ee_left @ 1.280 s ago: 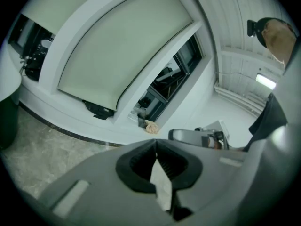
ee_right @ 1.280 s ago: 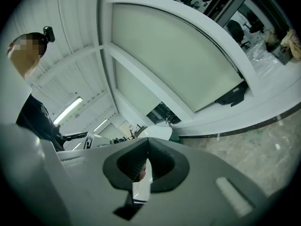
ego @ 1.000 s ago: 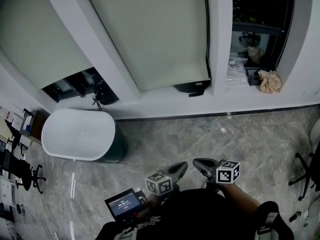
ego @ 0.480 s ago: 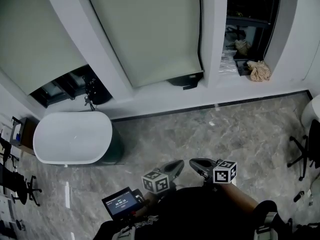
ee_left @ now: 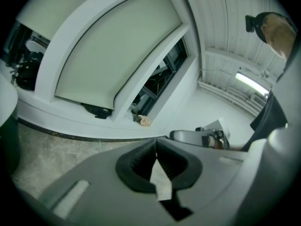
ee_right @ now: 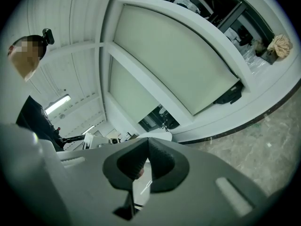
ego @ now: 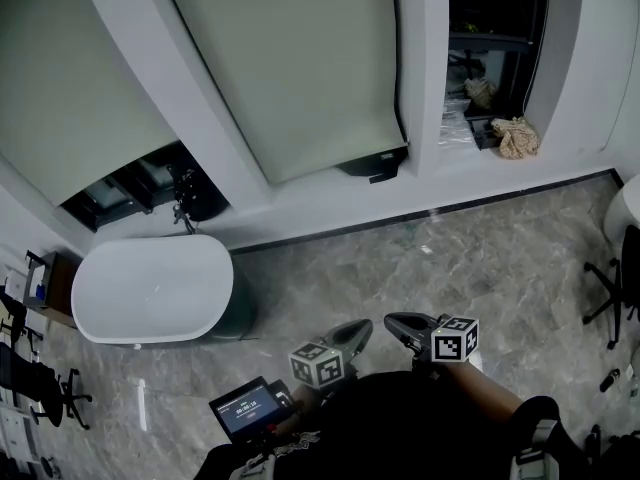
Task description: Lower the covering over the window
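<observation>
Showing the middle roller blind drawn almost down to the window sill. The left blind stops short of the sill, and the right pane stands bare, so lowering appears unfinished. The left gripper and right gripper are both closed tight and empty, held well apart from the sill, over the floor.

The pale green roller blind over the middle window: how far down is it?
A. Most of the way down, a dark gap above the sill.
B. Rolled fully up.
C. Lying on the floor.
A: the pale green roller blind hangs most of the way down, its bottom edge stopping short of the white sill, leaving a dark gap.
</observation>
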A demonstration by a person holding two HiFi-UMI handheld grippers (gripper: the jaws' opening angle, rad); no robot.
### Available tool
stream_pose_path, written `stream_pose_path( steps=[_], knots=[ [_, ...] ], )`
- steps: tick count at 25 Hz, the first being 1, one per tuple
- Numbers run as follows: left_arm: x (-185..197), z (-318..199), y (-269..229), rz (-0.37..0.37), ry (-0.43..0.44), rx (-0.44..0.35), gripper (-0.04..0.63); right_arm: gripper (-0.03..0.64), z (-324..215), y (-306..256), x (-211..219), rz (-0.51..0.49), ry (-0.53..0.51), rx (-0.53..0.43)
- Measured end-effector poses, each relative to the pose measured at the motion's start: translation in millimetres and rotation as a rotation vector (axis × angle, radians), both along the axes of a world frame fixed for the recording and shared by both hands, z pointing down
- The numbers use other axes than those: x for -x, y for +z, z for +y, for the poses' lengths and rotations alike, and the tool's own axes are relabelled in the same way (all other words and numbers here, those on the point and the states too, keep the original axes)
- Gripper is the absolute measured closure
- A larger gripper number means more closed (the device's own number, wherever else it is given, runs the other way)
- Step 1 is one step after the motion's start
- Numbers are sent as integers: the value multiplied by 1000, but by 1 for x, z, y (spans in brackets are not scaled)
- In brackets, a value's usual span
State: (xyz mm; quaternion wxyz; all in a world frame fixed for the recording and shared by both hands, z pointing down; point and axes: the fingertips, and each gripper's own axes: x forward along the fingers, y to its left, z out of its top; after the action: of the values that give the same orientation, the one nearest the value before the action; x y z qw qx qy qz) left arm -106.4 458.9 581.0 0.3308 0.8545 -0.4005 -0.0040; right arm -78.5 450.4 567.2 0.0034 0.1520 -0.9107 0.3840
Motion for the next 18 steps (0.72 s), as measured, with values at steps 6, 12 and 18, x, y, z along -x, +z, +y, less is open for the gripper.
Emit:
stream_pose_path(
  steps=[6,12,18],
  knots=[
    [1,2,4,17,12,6,592,611,1,4,0,5,20,16],
    [-5,5,4,22,15,9,592,611,5,7,-5,13,18,22],
    [-11,5,8,32,3,19,592,611,5,7,-13,10,11,17]
  ],
)
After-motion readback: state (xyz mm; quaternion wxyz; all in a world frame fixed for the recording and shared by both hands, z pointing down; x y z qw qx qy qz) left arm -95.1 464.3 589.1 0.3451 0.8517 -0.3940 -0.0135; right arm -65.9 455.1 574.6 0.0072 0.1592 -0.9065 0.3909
